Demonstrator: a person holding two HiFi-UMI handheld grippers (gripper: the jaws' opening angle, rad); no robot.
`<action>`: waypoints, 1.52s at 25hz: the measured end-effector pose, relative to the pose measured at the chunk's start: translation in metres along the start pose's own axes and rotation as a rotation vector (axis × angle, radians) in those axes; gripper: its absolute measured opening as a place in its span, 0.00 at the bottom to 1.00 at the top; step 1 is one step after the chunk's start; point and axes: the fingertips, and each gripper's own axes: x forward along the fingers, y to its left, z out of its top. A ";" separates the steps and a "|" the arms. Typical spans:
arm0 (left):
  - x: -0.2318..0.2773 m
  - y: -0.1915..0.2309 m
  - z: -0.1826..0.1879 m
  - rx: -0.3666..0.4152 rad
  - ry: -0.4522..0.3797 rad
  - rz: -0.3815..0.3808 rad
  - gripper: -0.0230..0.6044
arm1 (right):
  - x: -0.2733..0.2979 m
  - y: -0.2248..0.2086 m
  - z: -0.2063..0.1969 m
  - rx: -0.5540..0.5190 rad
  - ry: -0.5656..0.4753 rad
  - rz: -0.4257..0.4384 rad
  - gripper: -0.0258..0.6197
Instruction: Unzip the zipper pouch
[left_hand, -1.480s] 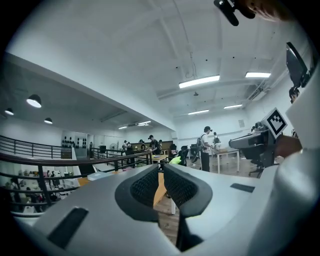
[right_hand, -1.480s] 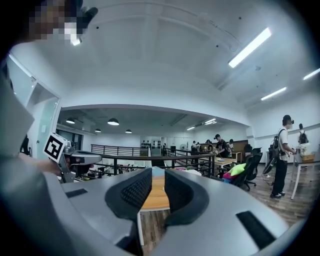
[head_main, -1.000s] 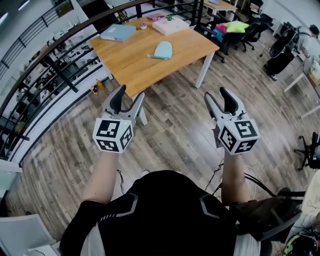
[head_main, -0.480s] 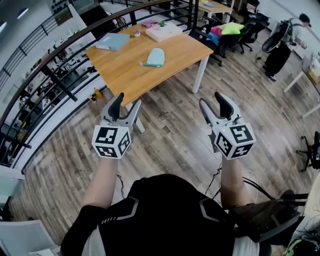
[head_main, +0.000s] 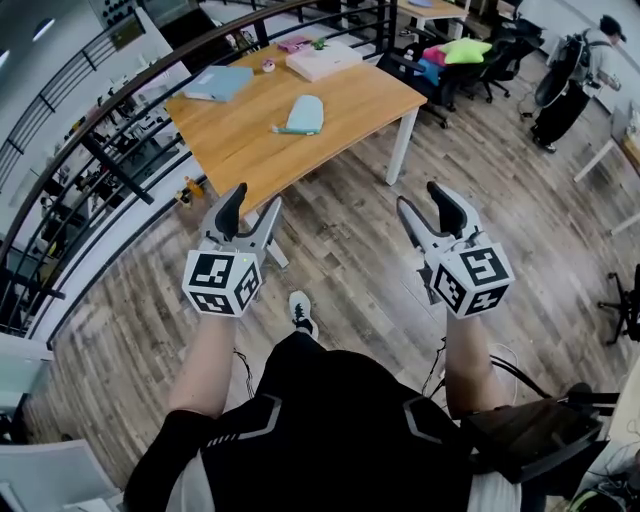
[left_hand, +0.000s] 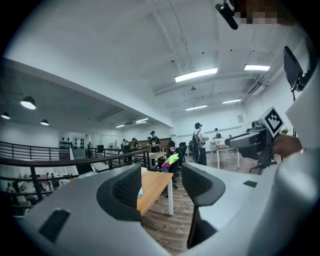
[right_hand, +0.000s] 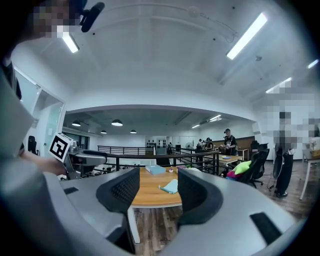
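Observation:
A pale blue zipper pouch (head_main: 303, 114) lies flat on the wooden table (head_main: 250, 140), well ahead of both grippers. In the right gripper view the pouch (right_hand: 170, 186) shows between the jaws, far off. My left gripper (head_main: 253, 203) is held up over the floor short of the table's near edge, open and empty. My right gripper (head_main: 424, 203) is level with it to the right, also open and empty. In the left gripper view, the left gripper (left_hand: 160, 187) frames the table's corner (left_hand: 155, 186), and only a sliver of the pouch (left_hand: 139, 191) shows.
A blue folder (head_main: 218, 83), a white box (head_main: 322, 60) and small items (head_main: 268, 65) sit at the table's far side. A black railing (head_main: 120, 150) runs along the left. Office chairs with bright cushions (head_main: 460, 52) stand beyond the table. People stand in the background.
The view has drawn slightly nearer the table. Both grippers kept their pose and stayed open. A shoe now shows below between the arms.

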 end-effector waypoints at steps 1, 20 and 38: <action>0.008 0.003 -0.001 -0.003 -0.002 -0.004 0.46 | 0.006 -0.004 -0.001 -0.001 0.004 -0.001 0.42; 0.182 0.138 -0.014 0.001 0.046 -0.108 0.46 | 0.219 -0.056 0.004 0.002 0.087 0.001 0.42; 0.265 0.236 -0.044 -0.049 0.052 -0.175 0.46 | 0.360 -0.056 0.000 -0.061 0.172 0.045 0.40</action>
